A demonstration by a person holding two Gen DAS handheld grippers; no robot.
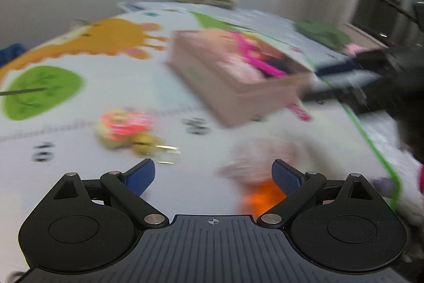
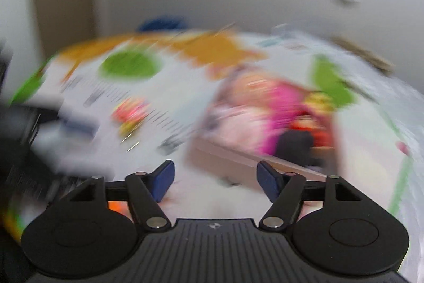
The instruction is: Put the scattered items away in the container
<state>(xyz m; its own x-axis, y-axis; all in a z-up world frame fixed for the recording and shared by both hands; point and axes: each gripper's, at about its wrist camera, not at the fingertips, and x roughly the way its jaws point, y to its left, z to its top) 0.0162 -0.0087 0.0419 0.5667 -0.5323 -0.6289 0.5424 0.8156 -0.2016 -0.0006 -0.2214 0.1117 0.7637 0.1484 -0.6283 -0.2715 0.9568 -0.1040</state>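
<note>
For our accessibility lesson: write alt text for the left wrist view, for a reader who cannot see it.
Blurred fisheye view past the open, empty left gripper to a cardboard box already holding toys, on a cartoon play mat. A red and yellow toy and a pale plush lie on the mat outside the box; the right gripper reaches in from the right.

Left gripper (image 1: 213, 178) and right gripper (image 2: 216, 181) both hold their jaws wide apart.

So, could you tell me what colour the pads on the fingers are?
Dark blue pads, clearest in the left wrist view.
</note>
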